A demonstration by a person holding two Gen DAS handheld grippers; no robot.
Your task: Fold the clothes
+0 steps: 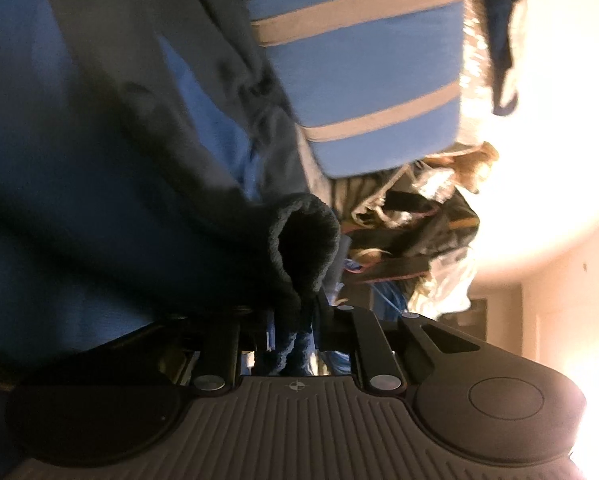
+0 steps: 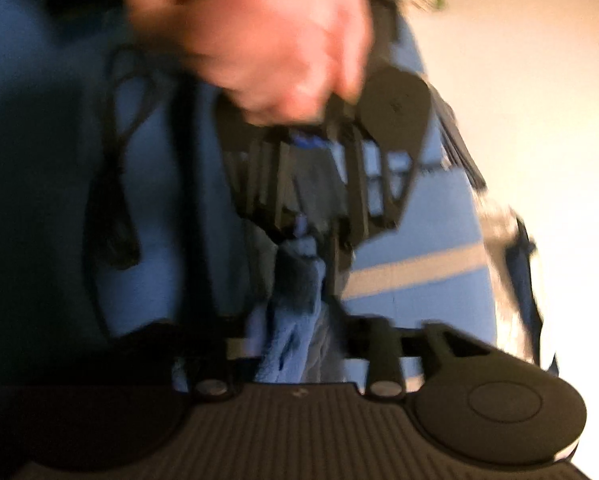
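Observation:
A dark blue fleece garment point(image 1: 111, 168) hangs across the left wrist view, with a rolled cuff or hem point(image 1: 307, 248) near the jaws. My left gripper point(image 1: 295, 320) is shut on a fold of this garment. In the right wrist view my right gripper point(image 2: 291, 344) is shut on a lighter-looking blue fleece fold point(image 2: 283, 340) of the same garment. The left gripper point(image 2: 319, 224) shows there too, facing mine and close, pinching the same cloth, with the person's hand point(image 2: 267, 40) on it. Both views are blurred.
A blue surface with grey stripes point(image 1: 359, 72) lies behind the garment and shows in the right wrist view point(image 2: 419, 272). A heap of mixed clothes and bags point(image 1: 419, 216) sits beside it. A black cord point(image 2: 115, 200) hangs at left. Bright wall at right.

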